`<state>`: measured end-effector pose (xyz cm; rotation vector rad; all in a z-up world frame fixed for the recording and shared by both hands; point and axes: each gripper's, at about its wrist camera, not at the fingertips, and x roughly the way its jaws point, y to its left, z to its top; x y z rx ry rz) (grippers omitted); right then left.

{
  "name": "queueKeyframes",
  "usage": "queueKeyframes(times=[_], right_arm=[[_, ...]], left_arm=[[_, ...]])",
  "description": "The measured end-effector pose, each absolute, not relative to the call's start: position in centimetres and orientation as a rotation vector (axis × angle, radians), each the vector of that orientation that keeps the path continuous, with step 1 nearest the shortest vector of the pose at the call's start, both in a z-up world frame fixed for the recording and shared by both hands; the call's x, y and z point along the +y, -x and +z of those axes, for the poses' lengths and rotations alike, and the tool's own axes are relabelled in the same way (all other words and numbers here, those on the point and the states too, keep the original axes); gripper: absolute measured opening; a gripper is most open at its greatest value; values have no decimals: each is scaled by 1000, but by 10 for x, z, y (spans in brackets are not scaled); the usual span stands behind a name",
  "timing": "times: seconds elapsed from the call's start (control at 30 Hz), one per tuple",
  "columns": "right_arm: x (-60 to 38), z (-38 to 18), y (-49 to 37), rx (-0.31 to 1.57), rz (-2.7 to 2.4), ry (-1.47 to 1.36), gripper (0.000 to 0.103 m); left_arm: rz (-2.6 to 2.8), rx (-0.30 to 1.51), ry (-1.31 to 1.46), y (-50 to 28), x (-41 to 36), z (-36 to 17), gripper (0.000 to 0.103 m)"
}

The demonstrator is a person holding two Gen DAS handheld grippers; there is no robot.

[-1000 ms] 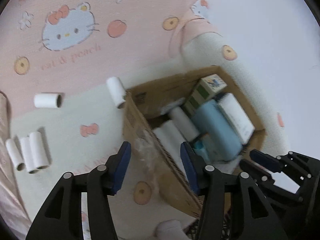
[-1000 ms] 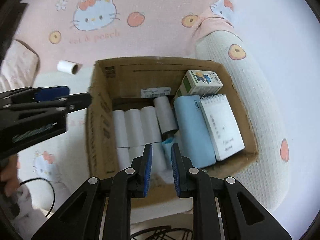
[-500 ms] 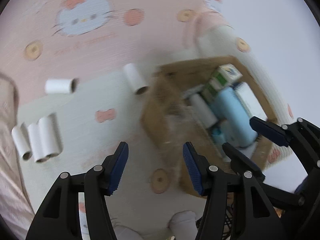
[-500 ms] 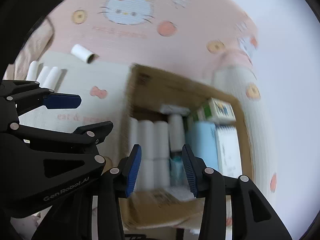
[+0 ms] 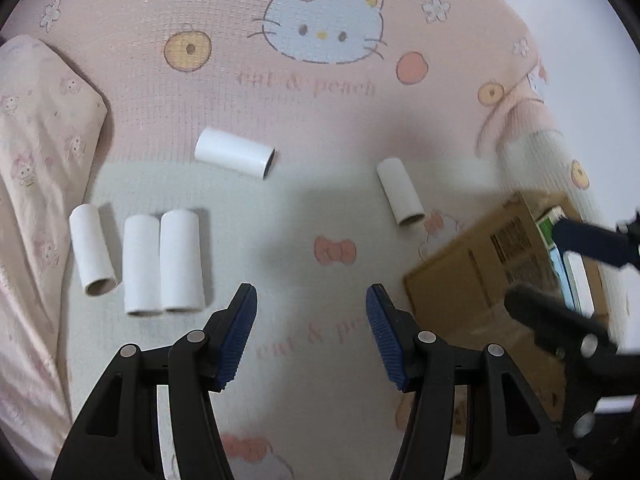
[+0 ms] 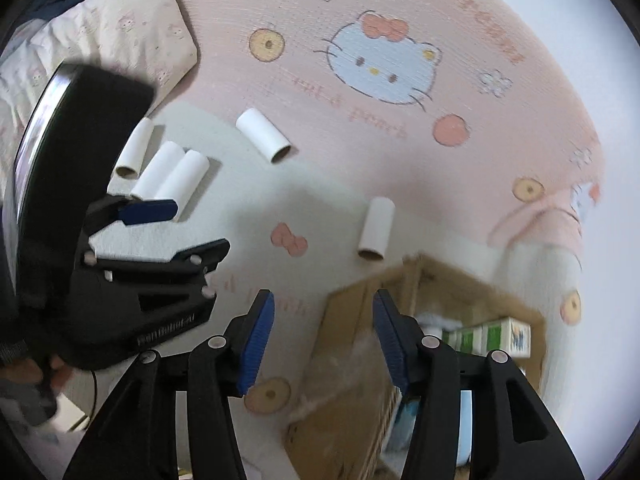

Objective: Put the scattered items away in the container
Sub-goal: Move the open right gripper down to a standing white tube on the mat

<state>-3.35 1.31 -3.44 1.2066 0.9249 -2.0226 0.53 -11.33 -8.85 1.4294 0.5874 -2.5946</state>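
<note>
Both sets of jaws stand wide apart and hold nothing — your left gripper (image 5: 311, 336) hangs over the pale part of the blanket (image 5: 304, 208), your right gripper (image 6: 323, 344) over the near corner of the cardboard box (image 6: 360, 364). Five white tubes lie loose on the blanket. Look ahead of your left fingers: a touching pair of tubes (image 5: 162, 266) sits ahead and to the left, both lying flat, and a single tube (image 5: 91, 250) lies just beside them, further left, its open end towards you. Beyond them an angled tube (image 5: 235, 153) rests where pink print meets pale cloth. Off to the right, a fifth tube (image 5: 401, 192) lies near the box, apart from it — your right wrist view shows it (image 6: 376, 229) just beyond the box's far corner. Inside the box you can see a green-and-white carton (image 6: 490, 335) and something light blue, blurred. A pale pillow (image 5: 38, 128) lies at the left edge.
</note>
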Motion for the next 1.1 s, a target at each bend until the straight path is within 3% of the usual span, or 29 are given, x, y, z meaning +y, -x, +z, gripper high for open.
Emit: queueKeyframes(times=[0.23,0.4,0.53,0.67,0.9,1.1], right_arm=[[-10,-36,94,681,-1771,-1342,49],[-25,-50,139,672,-1699,-1401,49],[-30,-73,193,570,-1633,-1561,49],[-28,-104,251,434,-1594,-1761,49],[-37,-151,300,664,-1680,-1794,49],[-42,-190,317,732,-1592,-1863,49]], left_arm=[[-2686,642,-1410,21,-112,-107,61],[-2721,698,-1434,50,-113,-120,61],[-2736,641,-1433,77,-113,-128,61],[-2729,738,-1448,103,-120,-139,61],[-2750,980,-1469,152,-116,-155,61],[-2753,1083,-1608,188,-92,-186,61]])
